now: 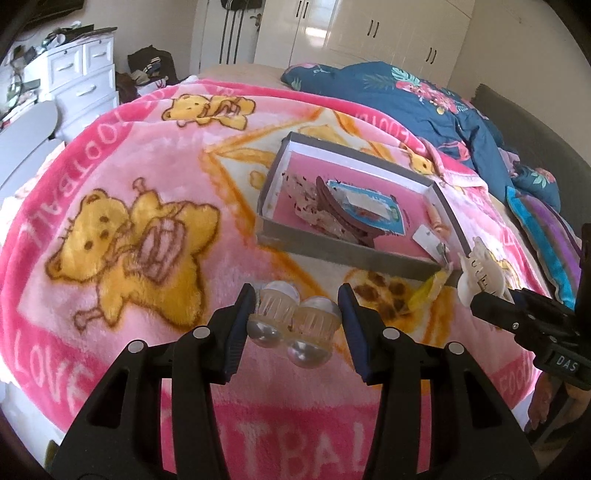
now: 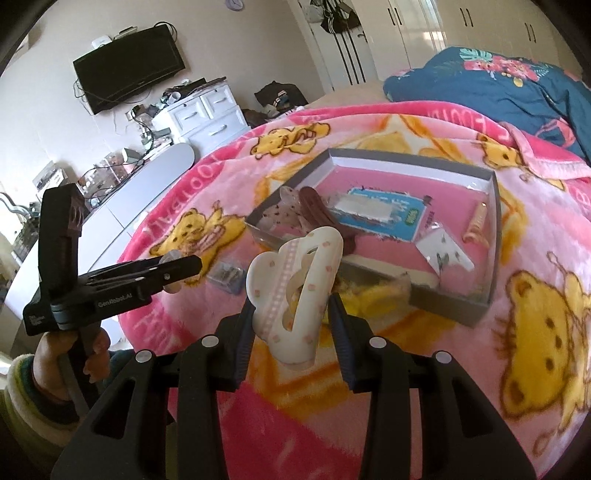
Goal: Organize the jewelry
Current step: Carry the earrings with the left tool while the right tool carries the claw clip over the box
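Pearl clip (image 1: 293,325): I see it translucent, lifted near the bed's front edge.
Cream claw clip (image 2: 295,291): upright, lifted.
Grey tray (image 1: 343,254): mid-bed, brown clip (image 1: 343,214) inside.

Home bedroom. Bed covered by pink fleece blanket (image 1: 122,173) with yellow teddy bears; blue floral duvet (image 1: 417,92) bunched at far side. Tall cream wardrobe (image 1: 369,29) with dark handles along back wall. White chest of drawers (image 2: 207,110), top cluttered with cables and small items. Flat television (image 2: 129,70) mounted on wall above it. Clothes heaped on floor (image 2: 277,98) by drawers; garments hanging near door (image 2: 332,16).
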